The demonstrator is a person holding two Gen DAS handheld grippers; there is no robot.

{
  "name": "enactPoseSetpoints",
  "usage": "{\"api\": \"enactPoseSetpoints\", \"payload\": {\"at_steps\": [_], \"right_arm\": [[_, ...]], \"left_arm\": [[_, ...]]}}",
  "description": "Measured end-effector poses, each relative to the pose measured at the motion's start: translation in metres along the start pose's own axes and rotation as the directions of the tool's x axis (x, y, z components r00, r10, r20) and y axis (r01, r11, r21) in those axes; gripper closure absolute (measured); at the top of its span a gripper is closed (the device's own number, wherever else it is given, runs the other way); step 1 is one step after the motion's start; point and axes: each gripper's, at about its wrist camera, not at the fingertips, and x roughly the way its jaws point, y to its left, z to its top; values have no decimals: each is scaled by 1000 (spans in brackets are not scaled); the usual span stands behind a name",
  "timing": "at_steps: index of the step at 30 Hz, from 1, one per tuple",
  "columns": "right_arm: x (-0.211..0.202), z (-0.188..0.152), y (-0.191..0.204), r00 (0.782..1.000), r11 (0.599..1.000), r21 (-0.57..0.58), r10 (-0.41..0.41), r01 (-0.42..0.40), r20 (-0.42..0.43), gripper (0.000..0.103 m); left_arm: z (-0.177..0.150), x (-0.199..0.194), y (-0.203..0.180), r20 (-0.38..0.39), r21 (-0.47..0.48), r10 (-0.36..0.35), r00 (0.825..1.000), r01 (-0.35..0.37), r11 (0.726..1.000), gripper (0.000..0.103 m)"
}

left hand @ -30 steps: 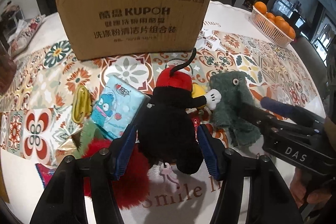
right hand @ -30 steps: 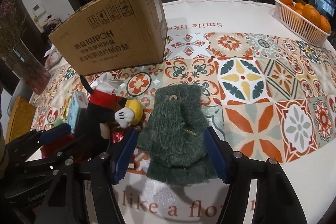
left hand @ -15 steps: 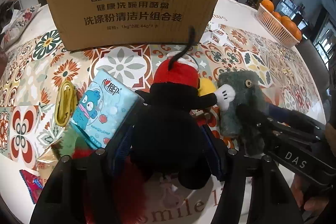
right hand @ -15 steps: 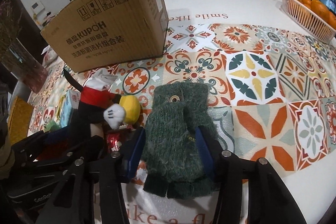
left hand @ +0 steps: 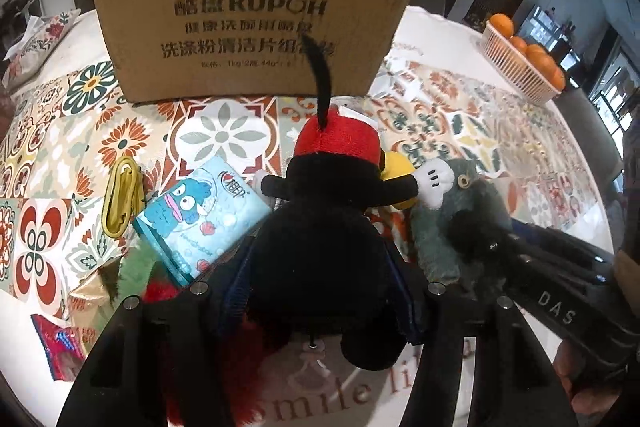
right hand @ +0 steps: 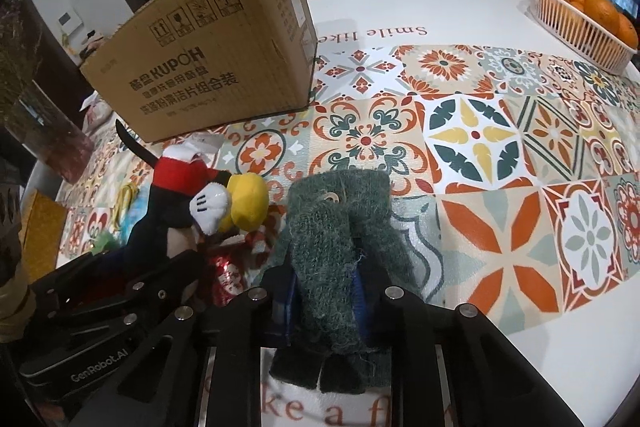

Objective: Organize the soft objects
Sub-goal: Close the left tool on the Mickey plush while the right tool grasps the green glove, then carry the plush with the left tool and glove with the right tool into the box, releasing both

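Right jaws have closed on the green glove (right hand: 340, 227), left jaws closing round the plush (left hand: 324, 247) before the KUPOH box (left hand: 256, 15).

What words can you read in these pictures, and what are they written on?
"KUPOH": cardboard box; its smaller print and symbols are too blurred to read.
"Smile like": tablecloth behind the box.
"ke a fl": tablecloth, part hidden, by the right gripper.
"DAS": the right gripper's side.
"GenRobot.AI": left gripper.
Tissue pack: too small.
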Motion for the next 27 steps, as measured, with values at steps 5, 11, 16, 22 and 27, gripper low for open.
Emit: {"api": "enactPoseSetpoints", "payload": {"at_steps": [5,11,16,22,27], "right_arm": [[-23,-4,2,999,1000,-8,-13,13,40,80],[-55,-3,8,994,1000,-11,-18,19,111,80],[-81,1,20,986,1000,-24,-14,19,169,80],[-106,11,41,972,999,-46,5,6,234,80],[-125,23,61,957,997,-72,34,-13,289,80]], "left_arm": [[-2,-21,-8,28,18,-4,1000,3,1000,44],[0,-52,-14,77,24,-17,997,15,1000,44],[6,-82,-18,143,72,23,989,-33,997,44],[16,-115,-15,217,106,54,975,-78,991,44],[28,-140,-8,274,114,62,960,-97,989,44]]}}
